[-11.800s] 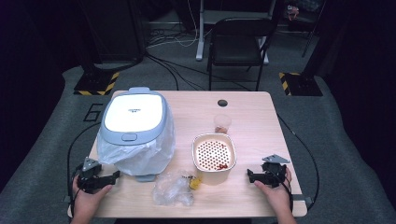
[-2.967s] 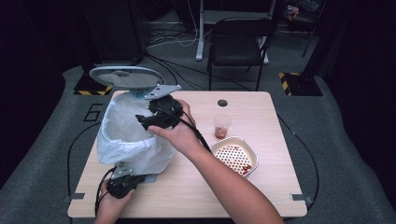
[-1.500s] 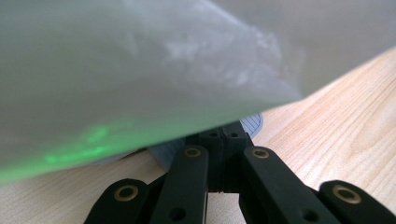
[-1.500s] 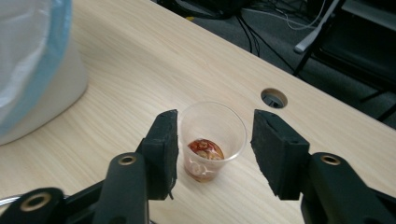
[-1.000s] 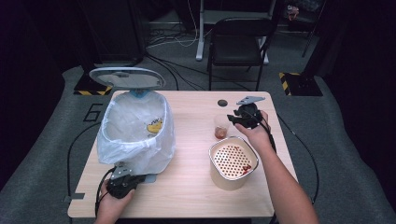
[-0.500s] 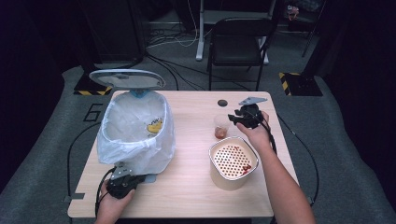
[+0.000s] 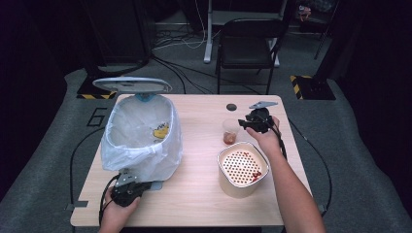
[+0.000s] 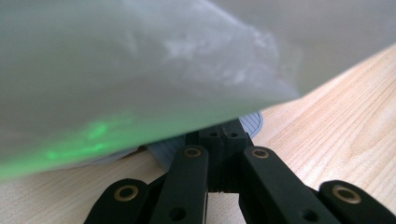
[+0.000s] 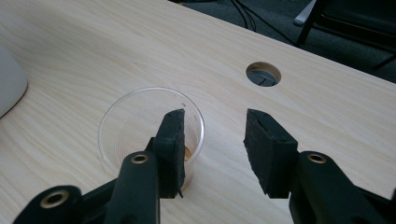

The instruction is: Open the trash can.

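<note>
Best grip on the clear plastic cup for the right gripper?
Probably the cup wall at the rim, from above: it stands upright and open-topped, and the right gripper, open, already has one jaw over the mouth and one outside. Squeeze lightly; thin plastic.

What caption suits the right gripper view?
Open right tool poised over a clear plastic cup on the wooden table.

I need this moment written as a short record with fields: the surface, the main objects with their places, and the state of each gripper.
surface: wooden table with a round cable hole
bin: lined with a white bag, lid raised, table's left side
cup: clear plastic cup, upright, reddish residue at the bottom
container: beige container with a perforated insert, near the cup
left gripper: at the bin's base, jaws closed under the bag
right gripper: open, one jaw over the cup's mouth
</note>
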{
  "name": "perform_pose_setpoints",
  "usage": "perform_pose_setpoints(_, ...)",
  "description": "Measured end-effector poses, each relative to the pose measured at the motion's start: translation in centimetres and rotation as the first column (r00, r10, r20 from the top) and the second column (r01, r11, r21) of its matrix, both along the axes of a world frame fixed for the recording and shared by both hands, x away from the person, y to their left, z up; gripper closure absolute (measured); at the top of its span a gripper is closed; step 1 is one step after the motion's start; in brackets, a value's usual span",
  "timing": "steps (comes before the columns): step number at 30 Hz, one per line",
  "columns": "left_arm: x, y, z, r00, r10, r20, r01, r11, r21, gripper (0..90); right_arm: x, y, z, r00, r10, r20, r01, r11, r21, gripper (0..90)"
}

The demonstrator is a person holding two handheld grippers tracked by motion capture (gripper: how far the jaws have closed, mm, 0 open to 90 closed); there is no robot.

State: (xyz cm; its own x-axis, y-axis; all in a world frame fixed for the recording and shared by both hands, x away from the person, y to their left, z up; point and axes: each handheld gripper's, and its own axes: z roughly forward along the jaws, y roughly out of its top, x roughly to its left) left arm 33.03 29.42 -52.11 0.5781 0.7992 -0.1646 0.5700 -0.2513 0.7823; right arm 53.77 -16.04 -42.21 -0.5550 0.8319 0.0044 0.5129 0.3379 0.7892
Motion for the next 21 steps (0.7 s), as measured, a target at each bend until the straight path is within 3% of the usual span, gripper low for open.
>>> perform_pose_setpoints(12,-0.1,0.0,0.0,1.0000,-0.008,0.004,0.008,0.9999,0.010,90.0,0.8,0.4,-0.7,0.9999,0.007,-0.015,-0.007,0.9999,-0.010,57.8)
perform_pose_setpoints(21,-0.1,0.0,0.0,1.0000,-0.008,0.005,0.008,0.9999,0.006,90.0,1.2,0.5,-1.6,0.9974,0.026,-0.068,-0.027,0.9995,-0.016,64.5)
